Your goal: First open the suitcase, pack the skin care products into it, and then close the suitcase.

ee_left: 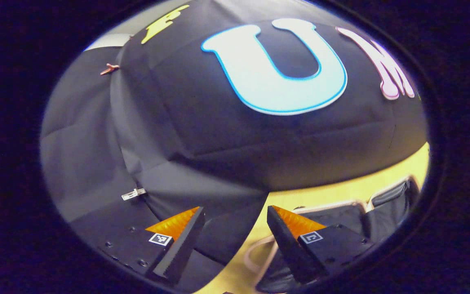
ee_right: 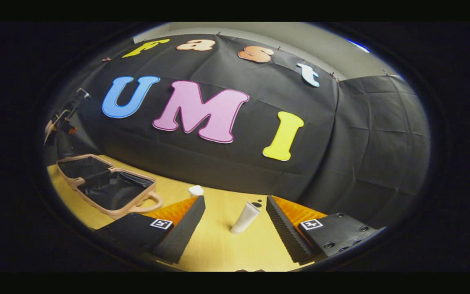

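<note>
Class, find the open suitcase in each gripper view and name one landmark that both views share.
Left gripper view: suitcase at lower right, behind the right finger.
Right gripper view: suitcase at lower left, lying open on the table.
Shared landmark: the yellow table.

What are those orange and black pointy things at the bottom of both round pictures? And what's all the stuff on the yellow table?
Those are grabber fingers. A person holds one grabber in each hand, and each carries a camera looking forward along its fingers. The left gripper and right gripper are both open, holding nothing. On the yellow table lies an open suitcase with a dark lining. A white tube lies just ahead of the right gripper, and a small white thing sits farther back; I can't tell what it is.
</note>
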### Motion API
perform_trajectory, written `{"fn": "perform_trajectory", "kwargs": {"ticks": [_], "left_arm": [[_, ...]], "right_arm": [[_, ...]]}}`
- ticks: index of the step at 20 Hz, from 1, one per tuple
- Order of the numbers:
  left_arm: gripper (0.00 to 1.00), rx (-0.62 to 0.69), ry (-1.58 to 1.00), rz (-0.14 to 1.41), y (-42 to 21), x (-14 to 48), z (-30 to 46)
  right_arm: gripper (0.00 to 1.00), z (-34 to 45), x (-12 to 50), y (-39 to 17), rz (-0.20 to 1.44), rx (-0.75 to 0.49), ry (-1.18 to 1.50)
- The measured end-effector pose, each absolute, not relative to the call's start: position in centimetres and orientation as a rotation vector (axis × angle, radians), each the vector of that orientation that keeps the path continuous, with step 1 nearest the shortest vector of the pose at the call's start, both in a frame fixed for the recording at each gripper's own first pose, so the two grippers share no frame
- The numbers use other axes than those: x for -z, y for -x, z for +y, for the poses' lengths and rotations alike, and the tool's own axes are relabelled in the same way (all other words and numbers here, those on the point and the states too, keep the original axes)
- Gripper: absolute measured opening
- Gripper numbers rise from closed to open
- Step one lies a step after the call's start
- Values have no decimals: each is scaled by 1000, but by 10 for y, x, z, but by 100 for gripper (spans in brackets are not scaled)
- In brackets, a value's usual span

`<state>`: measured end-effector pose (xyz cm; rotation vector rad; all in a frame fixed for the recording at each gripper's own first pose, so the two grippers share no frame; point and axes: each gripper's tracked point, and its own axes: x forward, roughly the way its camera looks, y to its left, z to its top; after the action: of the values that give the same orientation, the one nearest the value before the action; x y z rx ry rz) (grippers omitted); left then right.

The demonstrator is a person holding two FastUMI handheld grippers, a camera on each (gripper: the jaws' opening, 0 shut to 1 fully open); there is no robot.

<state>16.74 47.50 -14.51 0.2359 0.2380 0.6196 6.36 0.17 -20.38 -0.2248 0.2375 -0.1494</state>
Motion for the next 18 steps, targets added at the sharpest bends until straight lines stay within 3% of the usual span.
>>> {"fn": "perform_trajectory", "kwargs": {"ticks": [6,10,18], "left_arm": [[98,-383,-11,-94,-170,116,254],[98,-218,88,-41,-195,149,129],[97,-100,79,107,-207,247,-49]], "right_arm": [[97,-37,224,-90,176,172,207],[97,-60,251,-104,195,211,120],[97,-95,302,-116,255,168,91]]}}
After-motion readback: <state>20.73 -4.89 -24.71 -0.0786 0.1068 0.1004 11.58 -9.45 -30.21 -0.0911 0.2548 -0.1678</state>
